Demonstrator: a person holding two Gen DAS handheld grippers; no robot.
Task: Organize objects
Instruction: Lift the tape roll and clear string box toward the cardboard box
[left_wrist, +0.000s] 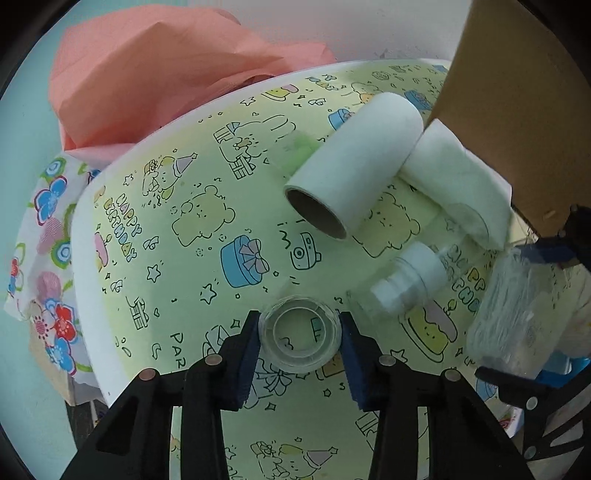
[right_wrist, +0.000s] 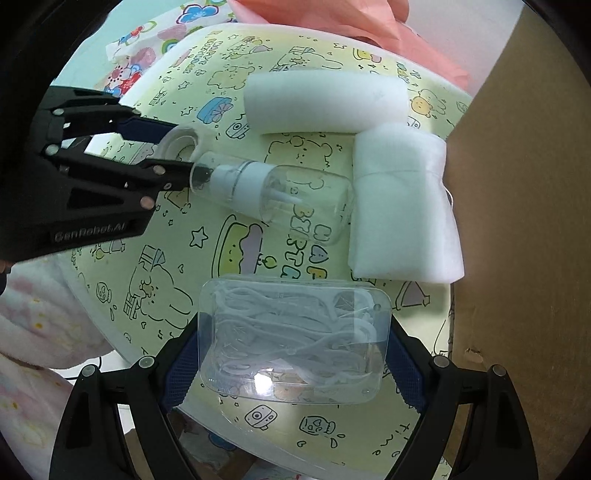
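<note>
Left wrist view: the left gripper (left_wrist: 300, 341) holds a clear tape roll (left_wrist: 300, 338) between its blue pads (left_wrist: 248, 360), the jaws narrowed onto its sides, low over the birthday-print tray (left_wrist: 177, 258). The roll sits right at the fingertips, so a slack squeeze could probably let the smooth ring slip or twist out. Just ahead to the right lies a spray bottle (left_wrist: 413, 277), with a white lint roll (left_wrist: 354, 173) and a folded white cloth (left_wrist: 458, 184) beyond; a careless forward push could knock the bottle rolling.

Right wrist view: the right gripper (right_wrist: 295, 354) clasps a clear plastic case (right_wrist: 295, 336) of white floss picks, jaws set wide around its short ends, the case filling the gap. The case hangs near the tray's front edge, beside the cardboard box (right_wrist: 524, 221). Its slick walls look likely to slide if grip eases. The left gripper (right_wrist: 162, 155) reaches in at the bottle's cap, so the two tools could collide.
</note>
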